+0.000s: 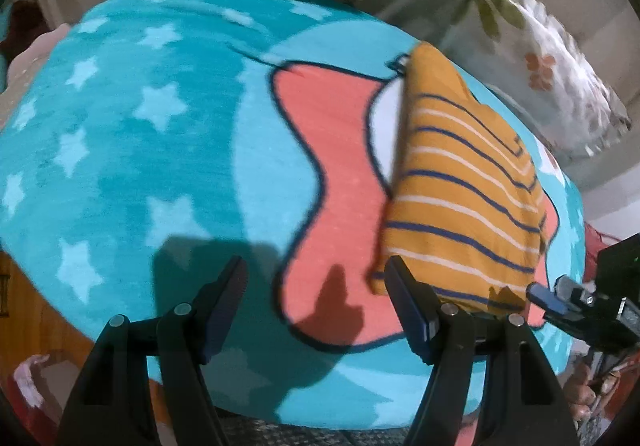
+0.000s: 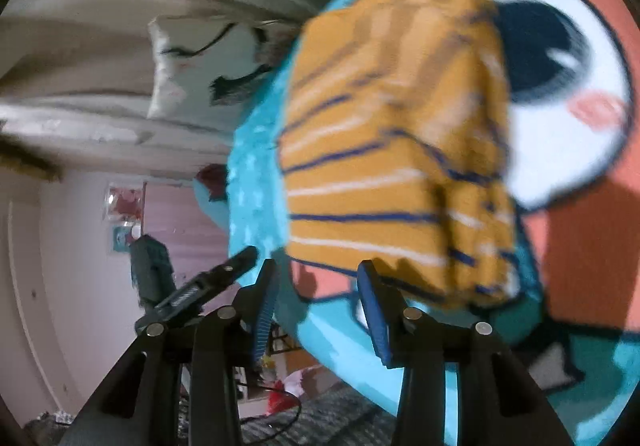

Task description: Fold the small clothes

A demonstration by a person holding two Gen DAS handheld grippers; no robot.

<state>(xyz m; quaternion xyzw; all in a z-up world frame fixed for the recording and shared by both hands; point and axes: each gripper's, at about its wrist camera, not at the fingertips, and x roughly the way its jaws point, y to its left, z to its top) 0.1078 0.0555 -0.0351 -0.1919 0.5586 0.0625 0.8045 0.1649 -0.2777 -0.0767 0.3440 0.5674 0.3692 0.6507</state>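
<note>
Spread jaws before folded shirt (image 1: 460, 182), pillow (image 1: 548, 74) beyond

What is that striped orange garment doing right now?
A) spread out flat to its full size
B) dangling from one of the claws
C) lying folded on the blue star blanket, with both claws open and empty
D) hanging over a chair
C: the striped orange garment lies as a folded bundle on the blue star blanket, while the left gripper and the right gripper stand open, gripping nothing.
</note>
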